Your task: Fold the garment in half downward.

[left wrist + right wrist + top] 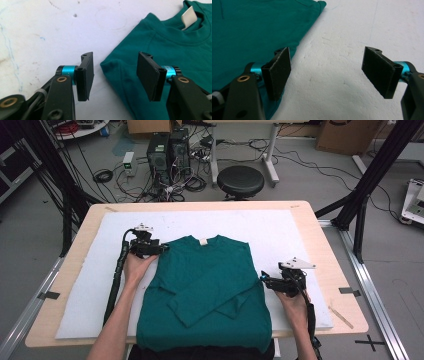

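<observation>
Shirt: dark green, long-sleeved, lying flat on a white mat that covers most of the wooden surface, collar toward the far edge, both sleeves folded in and crossed over its front, hem hanging off the near edge.

The left gripper has its jaws wide apart, holding nothing. In the left gripper view they straddle the shirt's shoulder corner: one jaw stands over bare mat just beside the cloth, the other over the green fabric. Whether either jaw touches the cloth cannot be told. Beyond them the shirt's collar shows, with a white label standing in the neck opening. From the high view this gripper sits at the shirt's left shoulder, held by the left hand, a black cable trailing back along the forearm.

The right gripper also has its jaws wide apart and empty. In the right gripper view one jaw sits at the shirt's side edge, over the fabric, and the other hangs over bare mat, well clear of the shirt. From the high view it is just beside the shirt's right side, about level with the crossed sleeves, held by the right hand.

Past the surface's far edge, on the floor beyond the shirt's collar, stand a round black stool and computer towers among loose cables.
</observation>
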